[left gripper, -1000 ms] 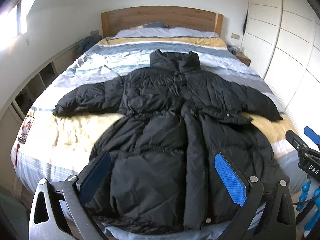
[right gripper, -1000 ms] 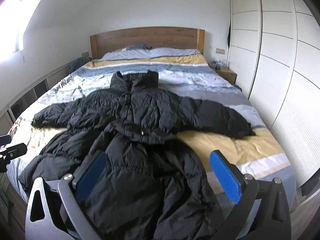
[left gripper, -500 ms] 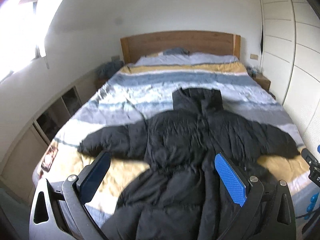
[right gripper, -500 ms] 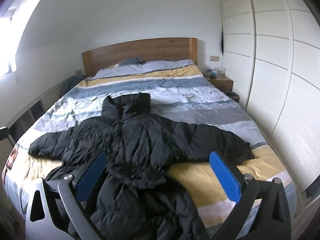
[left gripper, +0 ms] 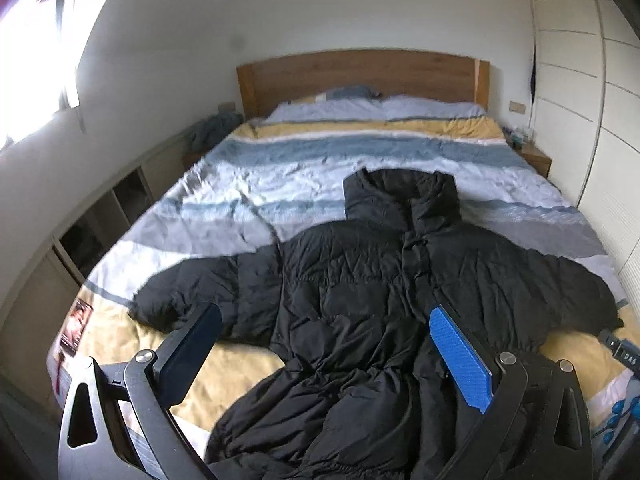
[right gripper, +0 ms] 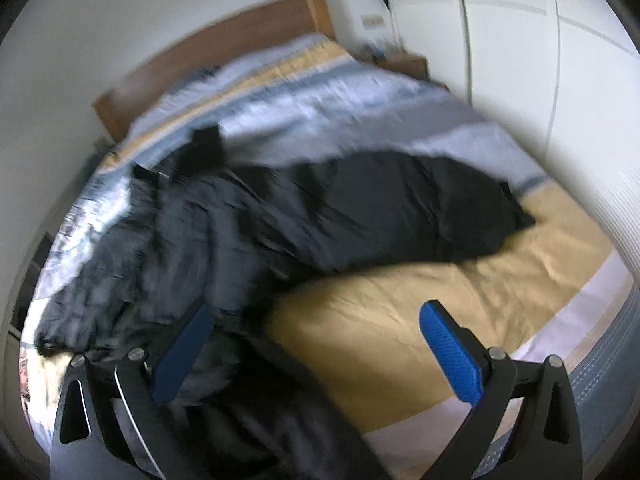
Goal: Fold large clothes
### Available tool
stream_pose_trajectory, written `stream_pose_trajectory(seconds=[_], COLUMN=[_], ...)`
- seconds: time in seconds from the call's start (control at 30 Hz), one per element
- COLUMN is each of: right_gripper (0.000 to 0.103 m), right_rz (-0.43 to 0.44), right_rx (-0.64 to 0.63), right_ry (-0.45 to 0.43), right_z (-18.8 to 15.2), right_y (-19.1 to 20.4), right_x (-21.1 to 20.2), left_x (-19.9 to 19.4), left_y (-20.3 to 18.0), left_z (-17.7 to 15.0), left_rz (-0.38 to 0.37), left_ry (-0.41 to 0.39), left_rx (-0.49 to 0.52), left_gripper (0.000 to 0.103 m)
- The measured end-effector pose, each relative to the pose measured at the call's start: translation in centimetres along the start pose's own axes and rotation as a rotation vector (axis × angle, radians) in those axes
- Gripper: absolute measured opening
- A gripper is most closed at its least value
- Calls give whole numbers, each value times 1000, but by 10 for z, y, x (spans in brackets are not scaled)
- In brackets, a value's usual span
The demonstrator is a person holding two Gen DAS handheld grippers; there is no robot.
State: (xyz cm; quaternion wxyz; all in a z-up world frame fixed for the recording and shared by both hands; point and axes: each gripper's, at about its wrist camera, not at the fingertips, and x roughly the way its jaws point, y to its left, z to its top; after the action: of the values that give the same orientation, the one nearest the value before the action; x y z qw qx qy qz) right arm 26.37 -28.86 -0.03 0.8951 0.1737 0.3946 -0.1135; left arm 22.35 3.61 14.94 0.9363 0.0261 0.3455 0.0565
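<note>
A long black puffer coat (left gripper: 372,292) lies face up on the striped bed (left gripper: 312,168), collar toward the headboard and both sleeves spread out sideways. My left gripper (left gripper: 320,352) is open and empty, held above the coat's lower half near the foot of the bed. My right gripper (right gripper: 316,352) is open and empty, over the bed's yellow stripe just below the coat's right sleeve (right gripper: 420,204). The right wrist view is blurred. The right gripper's tip also shows at the right edge of the left wrist view (left gripper: 618,350).
A wooden headboard (left gripper: 360,76) and pillows (left gripper: 376,106) are at the far end. Low open shelves (left gripper: 100,224) run along the left wall. White wardrobe doors (left gripper: 592,92) line the right side, with a small nightstand (left gripper: 534,156) beside the bed.
The right view has swung right and tilted down toward the coat's right sleeve. The left view has dropped slightly, bringing the coat closer. Both grippers stay open.
</note>
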Motion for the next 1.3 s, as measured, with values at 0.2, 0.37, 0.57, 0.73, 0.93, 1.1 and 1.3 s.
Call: stream_pose_trajectory(seconds=[0.2,0.37,0.57,0.73,0.93,1.1,1.3], right_gripper=[103,103,103,103,101,49,13], right_rz=[-28,-25,51,49,24,51,69], right_rx=[153,288,457,504,542,561,495], right_ry=[81,103,85,65,30,8,-49], right_z=[4,12,19,30,44,49,64], right_y=[-56,-102,-143,-156,-169,-178,-165], right_x=[60,93,113,125,134,135,119], left_x=[46,75,99,111,122,130,134], left_y=[-12,-13,-9,-5,-2,0,2], left_z=[-6,-12,-20,-28,-34,-41,-46], left_rz=[10,25,43,41,31,19,-27], left_ry=[75,120,166,176,200,219,240], left_rx=[13,0,-22,-47,-66,-71,-87], left_gripper=[102,102,102,102,102,102,102])
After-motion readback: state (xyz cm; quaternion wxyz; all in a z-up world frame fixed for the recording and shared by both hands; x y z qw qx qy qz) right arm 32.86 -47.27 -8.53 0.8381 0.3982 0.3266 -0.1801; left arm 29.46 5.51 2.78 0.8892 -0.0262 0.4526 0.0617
